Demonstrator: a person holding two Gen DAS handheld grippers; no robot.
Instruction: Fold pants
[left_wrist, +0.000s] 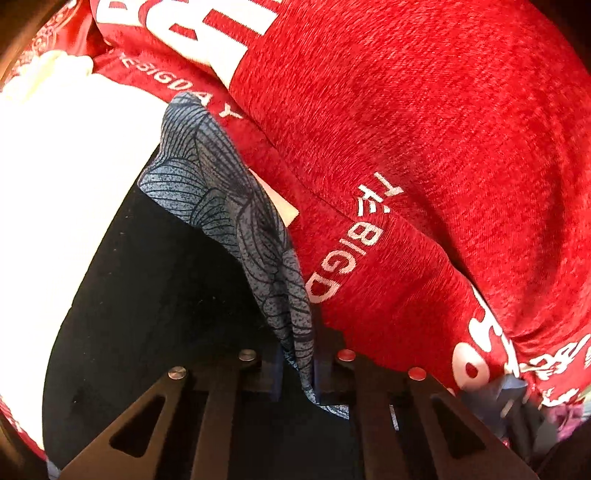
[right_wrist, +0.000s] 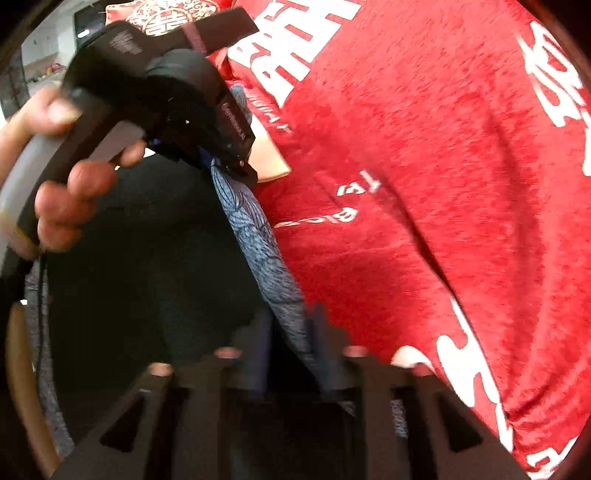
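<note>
Pants in blue-grey leaf-print fabric hang as a narrow band above a red bedspread printed with white lettering, stretched between two hand-held grippers. The left gripper has its jaws clamped tight on the lower end of the cloth, as its own camera shows. In the right wrist view a hand grips that tool's handle while its tip bites the upper end of the same band. The right gripper sits with its jaws partway apart, the fabric running between them; motion blur makes it impossible to say whether the pads press on it.

One risk is clear: should the right jaws be loose, the whole weight rests on the left pinch, and a small bite of thin fabric could slide free and bunch. A second hazard is the bedspread just beside the band, which could be caught along with the pants.

Open room lies to the left, over a dark cloth surface. Red folds crowd the right. The band's near edge hangs free, the far edge brushing the spread.
</note>
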